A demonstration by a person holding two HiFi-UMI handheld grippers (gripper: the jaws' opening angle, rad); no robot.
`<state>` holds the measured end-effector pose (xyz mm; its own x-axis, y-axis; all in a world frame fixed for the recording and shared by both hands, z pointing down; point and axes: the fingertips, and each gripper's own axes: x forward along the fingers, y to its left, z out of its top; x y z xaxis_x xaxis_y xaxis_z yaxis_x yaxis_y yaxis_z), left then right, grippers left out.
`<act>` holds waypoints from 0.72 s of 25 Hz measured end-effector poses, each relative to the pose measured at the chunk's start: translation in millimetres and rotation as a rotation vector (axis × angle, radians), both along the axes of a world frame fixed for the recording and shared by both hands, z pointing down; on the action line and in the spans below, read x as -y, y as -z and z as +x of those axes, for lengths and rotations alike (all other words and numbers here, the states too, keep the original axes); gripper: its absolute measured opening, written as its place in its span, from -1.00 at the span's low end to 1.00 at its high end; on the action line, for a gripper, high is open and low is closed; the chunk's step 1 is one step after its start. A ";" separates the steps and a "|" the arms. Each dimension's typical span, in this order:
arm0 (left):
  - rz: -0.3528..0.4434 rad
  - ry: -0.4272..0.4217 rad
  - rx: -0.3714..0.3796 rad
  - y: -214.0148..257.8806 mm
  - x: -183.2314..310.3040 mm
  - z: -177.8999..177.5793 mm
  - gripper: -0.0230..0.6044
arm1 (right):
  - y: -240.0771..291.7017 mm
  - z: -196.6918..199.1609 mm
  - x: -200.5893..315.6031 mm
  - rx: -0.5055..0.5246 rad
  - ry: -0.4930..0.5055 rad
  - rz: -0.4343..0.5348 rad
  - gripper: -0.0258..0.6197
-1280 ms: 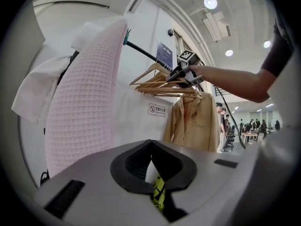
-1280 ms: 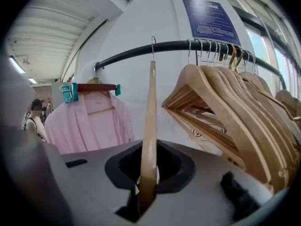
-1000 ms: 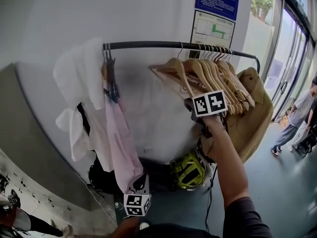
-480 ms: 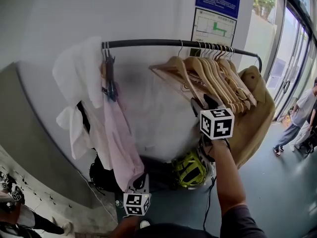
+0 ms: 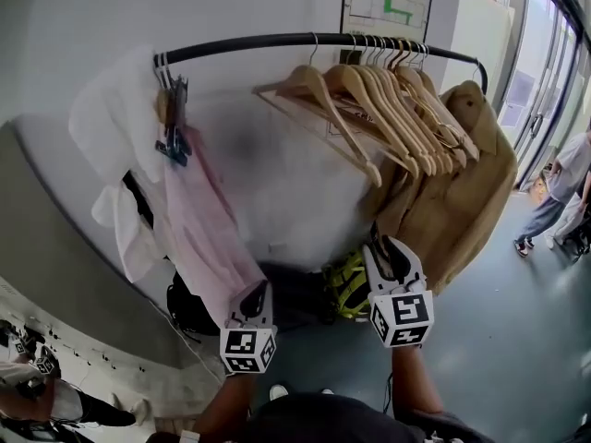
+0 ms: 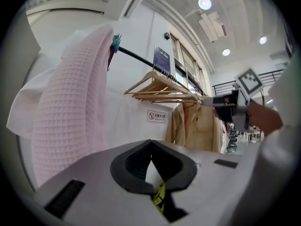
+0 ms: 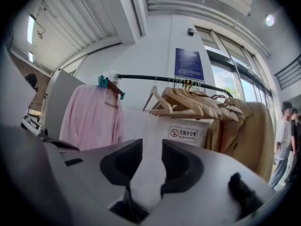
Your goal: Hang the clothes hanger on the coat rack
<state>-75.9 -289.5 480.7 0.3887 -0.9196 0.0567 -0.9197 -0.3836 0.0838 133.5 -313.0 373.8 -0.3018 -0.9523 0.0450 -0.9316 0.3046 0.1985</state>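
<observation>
A black coat rack bar (image 5: 277,41) runs across the top of the head view. Several wooden hangers (image 5: 369,90) hang in a row on its right half, next to a beige coat (image 5: 462,183). My right gripper (image 5: 386,247) is well below the hangers and apart from them. In the right gripper view the gripper (image 7: 152,147) has a gap between its pads with nothing in it, and its jaws are closing; the hangers (image 7: 183,102) lie ahead. My left gripper (image 5: 256,295) is low, by the pink garment (image 5: 208,238). In its own view the left gripper (image 6: 150,145) has pads that meet, holding nothing.
A white garment (image 5: 111,127) hangs at the bar's left end. A white-covered box with a no-smoking sign (image 7: 187,133) stands under the hangers. A yellow-green helmet (image 5: 346,284) lies on the floor below. People (image 5: 554,192) stand by the glass doors at right.
My right gripper has let go at the row of hangers, opened, and dropped down and away from them. The left gripper has risen a little.
</observation>
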 end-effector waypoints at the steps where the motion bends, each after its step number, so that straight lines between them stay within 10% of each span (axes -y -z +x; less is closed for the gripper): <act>1: 0.001 -0.002 0.003 1.0 2.3 0.9 -0.90 | -18.3 -0.2 -5.9 0.012 -0.008 -0.007 -0.60; 9: -0.018 -0.044 0.019 -5.2 4.3 23.7 -0.90 | -124.8 -9.8 -35.8 0.084 -0.073 -0.127 -0.88; 18: -0.027 -0.052 0.025 -10.0 -6.0 30.8 -0.90 | -110.5 -18.0 -32.8 0.052 -0.025 -0.101 -0.88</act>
<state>-45.1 -283.4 490.6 0.4340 -0.8963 0.0911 -0.9006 -0.4288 0.0717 115.5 -280.2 484.3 -0.2825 -0.9509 0.1263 -0.9473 0.2973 0.1190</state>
